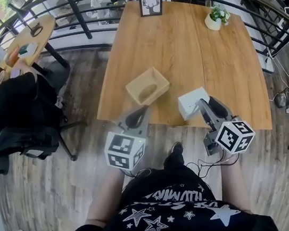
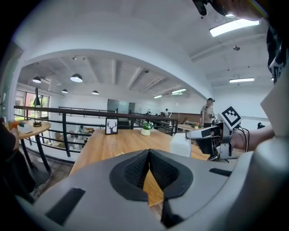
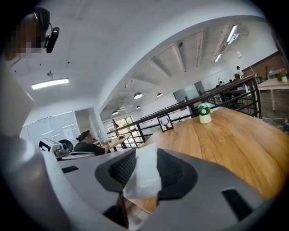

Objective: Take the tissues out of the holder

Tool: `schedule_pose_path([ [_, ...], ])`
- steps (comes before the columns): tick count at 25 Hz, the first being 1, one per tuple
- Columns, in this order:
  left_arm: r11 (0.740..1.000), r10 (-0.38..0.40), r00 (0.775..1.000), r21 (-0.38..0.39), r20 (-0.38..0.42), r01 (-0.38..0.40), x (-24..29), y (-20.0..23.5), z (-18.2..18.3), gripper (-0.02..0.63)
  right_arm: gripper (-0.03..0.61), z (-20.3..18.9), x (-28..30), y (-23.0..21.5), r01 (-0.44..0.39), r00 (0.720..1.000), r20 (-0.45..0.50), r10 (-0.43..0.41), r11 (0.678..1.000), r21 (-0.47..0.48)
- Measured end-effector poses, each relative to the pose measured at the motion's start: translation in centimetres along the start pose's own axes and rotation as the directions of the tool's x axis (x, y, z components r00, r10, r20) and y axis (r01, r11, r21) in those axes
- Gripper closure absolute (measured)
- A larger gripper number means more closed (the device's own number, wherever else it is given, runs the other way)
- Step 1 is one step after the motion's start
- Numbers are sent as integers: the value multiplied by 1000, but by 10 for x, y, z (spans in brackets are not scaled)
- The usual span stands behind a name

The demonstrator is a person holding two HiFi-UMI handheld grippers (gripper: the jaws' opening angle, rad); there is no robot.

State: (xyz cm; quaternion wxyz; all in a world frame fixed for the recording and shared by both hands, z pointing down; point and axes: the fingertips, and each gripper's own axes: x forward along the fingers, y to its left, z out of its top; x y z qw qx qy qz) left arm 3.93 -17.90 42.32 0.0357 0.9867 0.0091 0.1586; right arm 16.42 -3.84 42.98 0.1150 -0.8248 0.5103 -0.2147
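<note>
Two tools work at the near edge of one wooden table [image 1: 206, 60]. The right tool [image 1: 203, 103] pinches the single white wad of tissues [image 1: 193, 102] at its tip, the pads pressed on either side of it. In the right gripper view the tissues [image 3: 143, 173] stand up between the pads and cover the gap of that tool [image 3: 141, 180]. The left tool [image 1: 136, 116] has its pads pressed together on nothing. In its own view the left tool [image 2: 149, 169] shows only table wood below the closed pads.

One wooden holder [image 1: 147, 86] sits on the table just ahead of the left tool, apart from both tools, its oval slot showing. The tissues are clear of it, off to the right tool's side. Seen from the left tool, the tissues [image 2: 180, 144] hang just in front of the right tool [image 2: 198, 135].

Far ahead of the tools, at the table's far edge, stand one deer picture frame [image 1: 151, 4] and one small potted plant [image 1: 217, 18], well apart from each other. One dark railing [image 1: 78, 14] curves round behind the table. Beyond it, out past the left tool, are one round table [image 1: 30, 38] and one seated person [image 1: 13, 99] in black.
</note>
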Motion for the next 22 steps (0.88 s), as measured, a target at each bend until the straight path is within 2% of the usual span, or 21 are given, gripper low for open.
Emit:
schedule_pose_path([
  [15,1000,-20,1000,25,23,19,-43,-11,-3,600,433,-19,-30,39,7,1000,15,-7,1000,4],
  [22,999,9,999,41,46,-11,-72,-4,-7,600,434,-34,-48,62,-7,1000,15,7,1000,-12],
])
